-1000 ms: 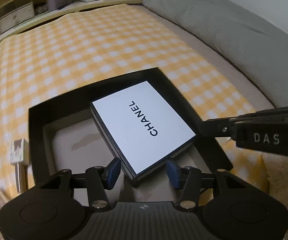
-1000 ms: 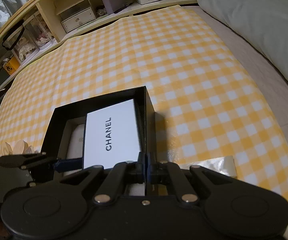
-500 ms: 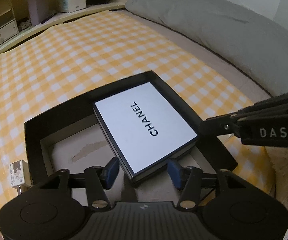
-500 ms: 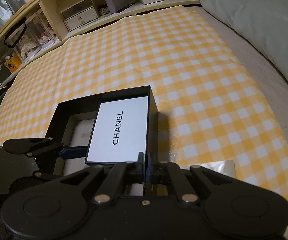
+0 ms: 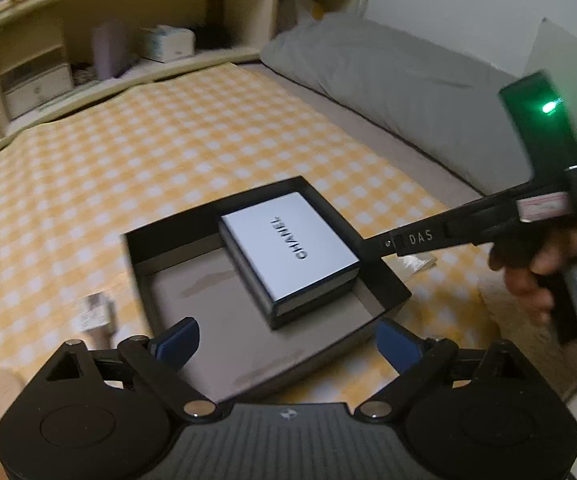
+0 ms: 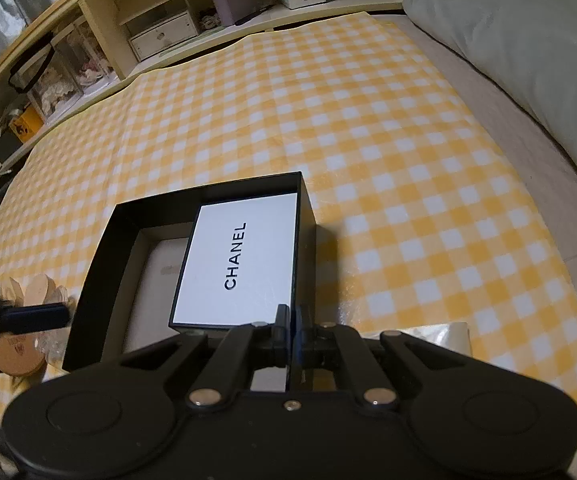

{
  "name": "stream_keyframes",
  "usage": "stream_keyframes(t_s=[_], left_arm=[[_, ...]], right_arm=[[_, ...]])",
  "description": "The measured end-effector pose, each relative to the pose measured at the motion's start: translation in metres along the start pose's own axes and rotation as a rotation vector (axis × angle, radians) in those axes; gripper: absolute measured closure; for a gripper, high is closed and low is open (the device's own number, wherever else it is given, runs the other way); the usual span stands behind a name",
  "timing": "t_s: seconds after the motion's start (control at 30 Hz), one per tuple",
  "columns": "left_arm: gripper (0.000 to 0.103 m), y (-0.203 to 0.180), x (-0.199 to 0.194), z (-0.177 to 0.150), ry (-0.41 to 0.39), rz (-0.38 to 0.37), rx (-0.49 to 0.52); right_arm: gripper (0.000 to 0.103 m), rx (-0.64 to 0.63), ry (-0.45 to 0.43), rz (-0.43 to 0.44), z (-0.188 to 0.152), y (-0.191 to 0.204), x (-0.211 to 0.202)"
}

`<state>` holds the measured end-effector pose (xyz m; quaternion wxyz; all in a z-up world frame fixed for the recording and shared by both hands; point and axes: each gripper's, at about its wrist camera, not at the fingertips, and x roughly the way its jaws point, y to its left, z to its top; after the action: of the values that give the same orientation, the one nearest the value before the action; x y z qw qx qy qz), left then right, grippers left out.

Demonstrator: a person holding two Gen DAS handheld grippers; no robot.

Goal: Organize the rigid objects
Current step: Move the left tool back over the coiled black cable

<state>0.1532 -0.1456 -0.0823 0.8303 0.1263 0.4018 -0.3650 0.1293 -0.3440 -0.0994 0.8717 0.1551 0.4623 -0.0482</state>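
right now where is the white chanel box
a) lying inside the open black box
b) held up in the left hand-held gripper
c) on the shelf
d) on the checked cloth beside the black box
a: the white box lies inside the black box, against its right wall.

Left wrist view: I look down and forward over own wide-spread jaws at open black box point(image 5: 384, 304) on checked bed cover point(image 5: 168, 152), from near corner, slightly blurred. Right wrist view: closer, steep downward look along box's right wall point(image 6: 306, 216), which sits between my closed jaws. Both face shelving point(image 6: 160, 36) at far edge, grey pillow point(image 5: 388, 84) on right. Shared: box, white Chanel case point(image 6: 236, 264) inside, cover, shelves. Left view also catches right gripper point(image 5: 384, 245) from side.
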Motion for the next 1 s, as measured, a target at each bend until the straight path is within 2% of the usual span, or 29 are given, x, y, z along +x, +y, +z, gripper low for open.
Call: stream_keyframes(t_s=[0.17, 0.33, 0.5, 0.6, 0.7, 0.77, 0.87, 1.0], left_arm=[[0.006, 0.028, -0.046, -0.018, -0.043, 0.048, -0.067], [0.006, 0.062, -0.084, -0.032, -0.111, 0.149, -0.144], [0.006, 0.104, -0.106, -0.040, -0.179, 0.232, -0.306], [0.006, 0.125, -0.115, -0.039, -0.212, 0.283, -0.367], [0.000, 0.146, -0.123, -0.040, -0.238, 0.344, -0.415], [0.000, 0.160, -0.125, -0.043, -0.237, 0.382, -0.441], [0.000, 0.183, -0.122, -0.048, -0.192, 0.423, -0.488], [0.000, 0.219, -0.111, -0.060, -0.119, 0.439, -0.580]], right_arm=[[0.100, -0.029, 0.001, -0.005, 0.000, 0.002, 0.000], [0.100, -0.077, -0.005, -0.014, 0.000, 0.007, 0.001], [0.100, -0.093, -0.010, -0.017, 0.002, 0.005, 0.003], [0.100, -0.113, -0.017, -0.027, 0.002, 0.007, 0.003], [0.100, -0.121, -0.018, -0.034, 0.002, 0.009, 0.004], [0.100, -0.122, -0.019, -0.037, 0.003, 0.009, 0.005], [0.100, -0.122, -0.019, -0.039, 0.003, 0.009, 0.006], [0.100, -0.136, -0.019, -0.049, 0.003, 0.011, 0.006]])
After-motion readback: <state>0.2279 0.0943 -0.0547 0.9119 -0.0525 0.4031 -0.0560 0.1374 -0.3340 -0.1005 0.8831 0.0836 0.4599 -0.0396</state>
